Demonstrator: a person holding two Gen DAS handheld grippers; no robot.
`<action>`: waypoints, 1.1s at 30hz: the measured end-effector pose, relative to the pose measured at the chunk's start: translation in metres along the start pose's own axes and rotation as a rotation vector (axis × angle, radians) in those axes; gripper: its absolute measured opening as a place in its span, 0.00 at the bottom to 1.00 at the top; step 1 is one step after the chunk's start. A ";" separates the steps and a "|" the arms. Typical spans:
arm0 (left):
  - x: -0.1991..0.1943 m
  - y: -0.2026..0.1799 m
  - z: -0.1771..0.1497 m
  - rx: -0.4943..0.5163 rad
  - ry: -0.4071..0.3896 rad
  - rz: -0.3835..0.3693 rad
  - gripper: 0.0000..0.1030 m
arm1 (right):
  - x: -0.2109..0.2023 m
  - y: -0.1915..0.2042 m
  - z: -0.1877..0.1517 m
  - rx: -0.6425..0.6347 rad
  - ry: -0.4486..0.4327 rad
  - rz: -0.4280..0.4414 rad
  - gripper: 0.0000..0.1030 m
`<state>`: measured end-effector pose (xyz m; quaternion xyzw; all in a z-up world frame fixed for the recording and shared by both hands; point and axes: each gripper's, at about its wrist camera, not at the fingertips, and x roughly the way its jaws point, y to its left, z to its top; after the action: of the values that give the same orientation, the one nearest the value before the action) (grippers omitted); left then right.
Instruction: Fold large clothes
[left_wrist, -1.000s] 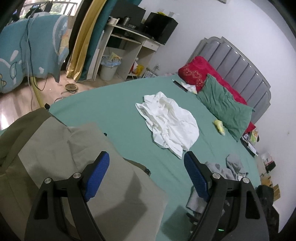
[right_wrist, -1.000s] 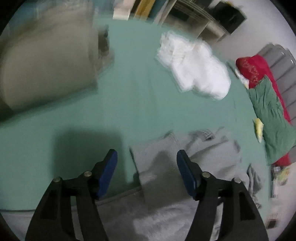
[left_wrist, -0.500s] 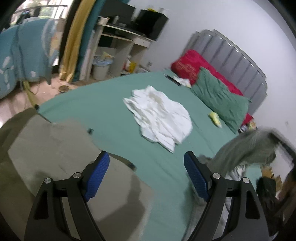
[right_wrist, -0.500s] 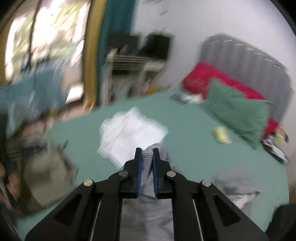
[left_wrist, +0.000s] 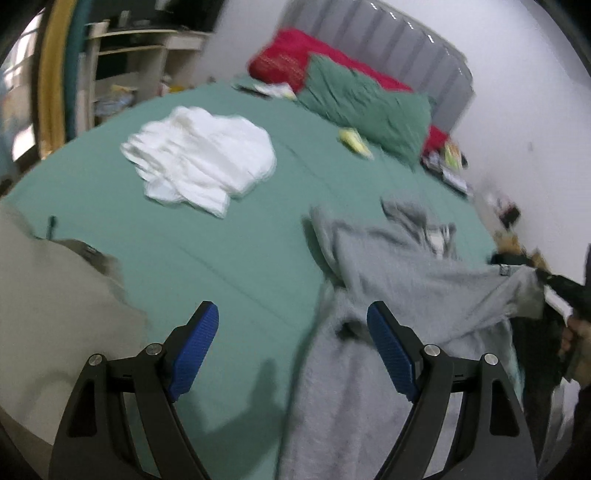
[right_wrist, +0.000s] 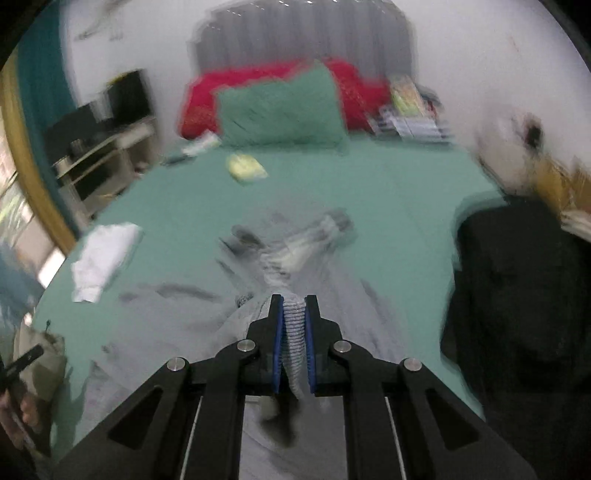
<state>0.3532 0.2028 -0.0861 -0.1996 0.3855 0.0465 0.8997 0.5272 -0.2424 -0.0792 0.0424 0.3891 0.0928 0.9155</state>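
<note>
Right claw (right_wrist: 294, 343) is clamped on a ribbed edge of the grey garment (left_wrist: 399, 295), most likely a cuff or hem, and the cloth runs taut away from it across the bed (left_wrist: 236, 236). Gripping a finished edge makes sense: it gives a firm hold and lets the piece be drawn out flat before any fold. In the left wrist view that same pinched end shows at the far right, lifted off the sheet, with the rest of the garment trailing down and toward the left claw (left_wrist: 293, 347).

Left claw hangs wide, holding nothing, its right finger over the near part of the grey cloth and its left finger over bare sheet. I judge it is placed to take a second edge, so the garment can be stretched between both claws.

Beyond the left claw lies a crumpled white garment (left_wrist: 201, 158), well apart from the grey one. To its left, near the bed edge, sits an olive piece (left_wrist: 55, 314) that looks already folded. Green pillow (left_wrist: 365, 99) rests far ahead at the headboard.

Folding of the grey garment has not begun; it is bunched and twisted in the middle.
</note>
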 end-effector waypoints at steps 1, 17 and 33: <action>0.006 -0.008 -0.005 0.028 0.023 0.006 0.83 | 0.010 -0.016 -0.008 0.039 0.035 -0.010 0.10; 0.037 -0.029 -0.017 0.094 0.076 0.074 0.83 | 0.055 -0.081 -0.044 0.055 0.144 -0.229 0.42; 0.044 0.014 0.009 0.049 0.056 0.202 0.83 | 0.213 -0.051 0.085 0.196 0.100 -0.085 0.54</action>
<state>0.3866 0.2156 -0.1162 -0.1387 0.4297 0.1217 0.8839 0.7404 -0.2499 -0.1776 0.1106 0.4430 0.0175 0.8895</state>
